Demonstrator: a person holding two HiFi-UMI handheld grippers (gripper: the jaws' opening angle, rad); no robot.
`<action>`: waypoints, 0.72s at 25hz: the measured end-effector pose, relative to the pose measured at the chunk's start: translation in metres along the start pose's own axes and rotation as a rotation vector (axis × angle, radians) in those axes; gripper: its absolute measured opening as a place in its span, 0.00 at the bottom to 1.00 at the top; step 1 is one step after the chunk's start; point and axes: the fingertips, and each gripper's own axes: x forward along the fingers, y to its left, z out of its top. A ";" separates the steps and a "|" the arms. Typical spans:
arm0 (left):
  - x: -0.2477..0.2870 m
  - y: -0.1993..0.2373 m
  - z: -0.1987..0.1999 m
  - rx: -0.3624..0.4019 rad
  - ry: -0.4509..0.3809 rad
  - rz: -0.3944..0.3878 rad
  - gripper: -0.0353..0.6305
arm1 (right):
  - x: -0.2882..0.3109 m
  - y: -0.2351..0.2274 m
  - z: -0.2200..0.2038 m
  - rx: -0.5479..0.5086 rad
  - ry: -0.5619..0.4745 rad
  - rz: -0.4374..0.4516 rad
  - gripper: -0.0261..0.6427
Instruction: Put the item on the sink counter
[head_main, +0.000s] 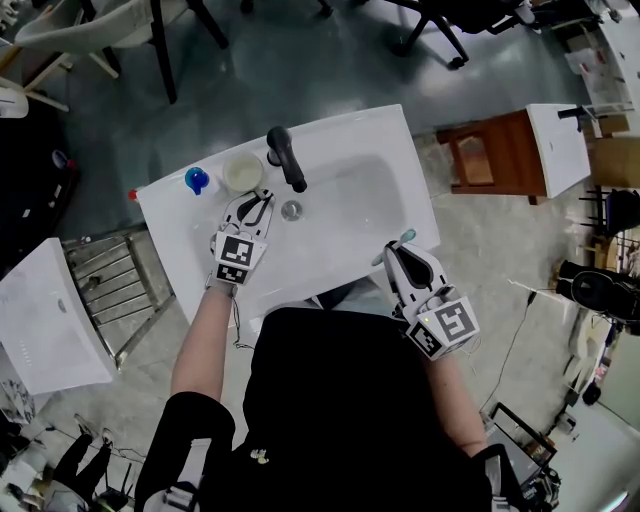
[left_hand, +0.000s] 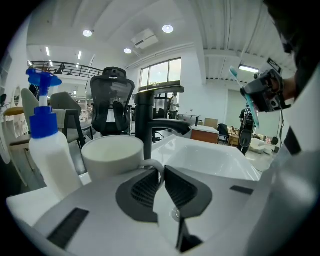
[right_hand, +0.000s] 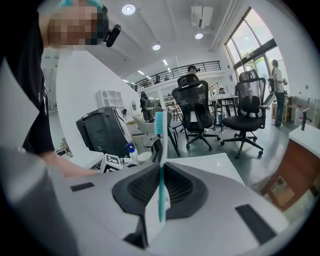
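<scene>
A white cup (head_main: 242, 172) stands upright on the back left of the white sink counter (head_main: 380, 130), between a blue-capped bottle (head_main: 197, 180) and the black faucet (head_main: 285, 157). My left gripper (head_main: 257, 198) is shut on the cup's handle (left_hand: 152, 165), which shows as a thin white loop pinched between the dark pads. My right gripper (head_main: 393, 250) hovers over the counter's front right edge, shut on a teal toothbrush (right_hand: 161, 165) that points bristles-up out of the jaws. In the left gripper view the cup (left_hand: 112, 155) sits right beside the bottle (left_hand: 47, 150).
The basin with its drain (head_main: 291, 210) lies between the two grippers. A wooden cabinet (head_main: 500, 150) with a second white basin stands to the right. A metal rack (head_main: 115, 285) and a white panel (head_main: 50, 320) are at the left, with office chairs beyond the counter.
</scene>
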 end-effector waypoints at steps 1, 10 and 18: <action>0.000 0.000 0.000 0.001 -0.001 0.000 0.13 | 0.000 0.000 0.000 0.000 0.001 0.000 0.11; -0.003 -0.003 -0.010 -0.034 0.029 0.042 0.24 | 0.001 0.000 0.002 -0.006 -0.006 0.015 0.11; -0.034 0.005 -0.017 -0.098 0.032 0.104 0.28 | 0.015 0.013 0.011 -0.028 -0.019 0.070 0.11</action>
